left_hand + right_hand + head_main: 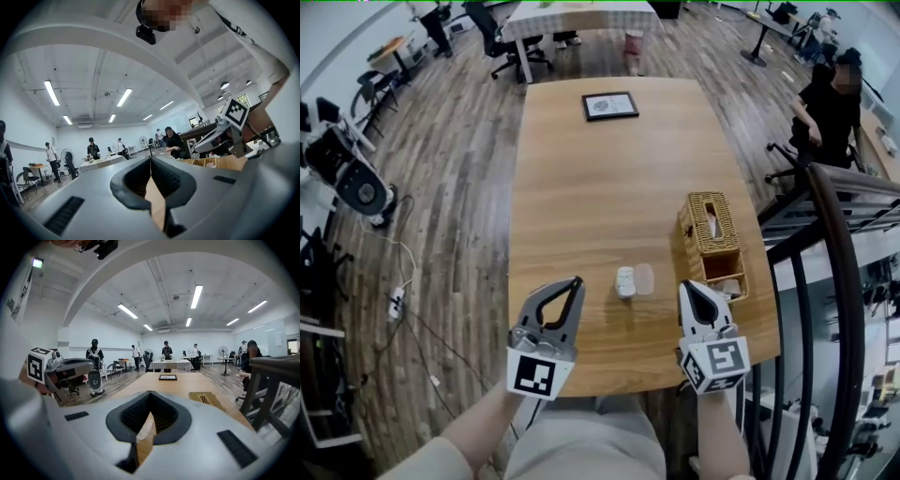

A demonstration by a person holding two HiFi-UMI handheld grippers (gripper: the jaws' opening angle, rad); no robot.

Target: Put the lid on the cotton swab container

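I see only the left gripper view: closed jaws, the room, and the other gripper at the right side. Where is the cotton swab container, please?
Observer: The head view shows the cotton swab container standing on the table, slightly right of the left gripper.
Operator: And where is its lid?
Observer: The lid lies flat on the table just right of the container, not on it.
Operator: Does the other gripper hold something?
Observer: No. In its own view the right gripper has its jaws together, with nothing between them.
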